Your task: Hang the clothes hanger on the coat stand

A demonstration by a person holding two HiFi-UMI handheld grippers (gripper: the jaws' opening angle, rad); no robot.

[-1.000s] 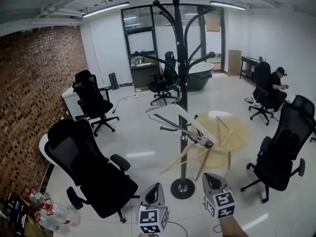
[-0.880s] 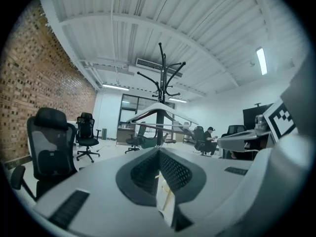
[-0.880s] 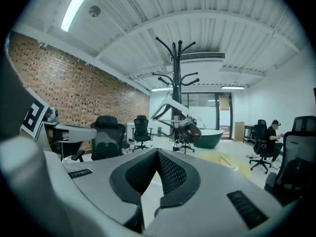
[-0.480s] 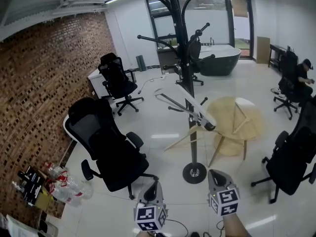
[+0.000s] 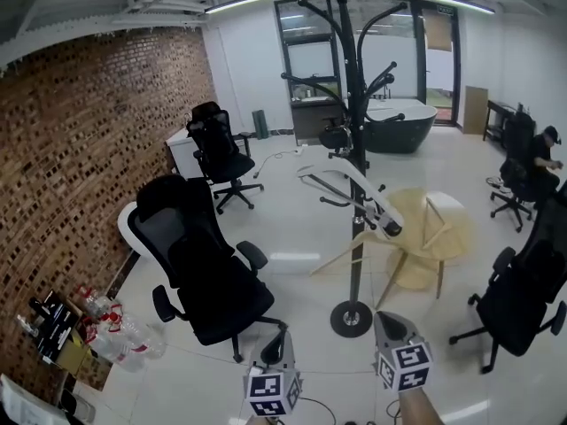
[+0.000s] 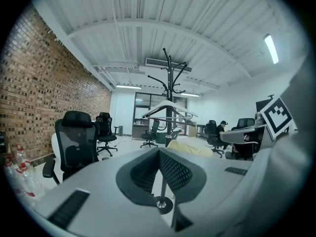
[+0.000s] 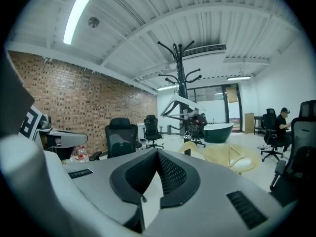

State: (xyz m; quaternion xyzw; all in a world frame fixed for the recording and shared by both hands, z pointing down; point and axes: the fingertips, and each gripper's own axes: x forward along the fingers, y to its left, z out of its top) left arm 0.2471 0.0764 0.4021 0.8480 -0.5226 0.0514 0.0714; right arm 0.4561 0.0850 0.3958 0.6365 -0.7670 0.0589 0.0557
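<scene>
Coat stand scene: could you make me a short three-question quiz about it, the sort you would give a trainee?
1. True or false: the white hanger already hangs on the coat stand.
2. In the head view, on which side is the brick wall? A left, B right, C far end.
3. Are the jaws of the left gripper and the right gripper open or shut, and what do they hold?

Key: 1 true. 2 A. 3 shut, and both hold nothing.
</scene>
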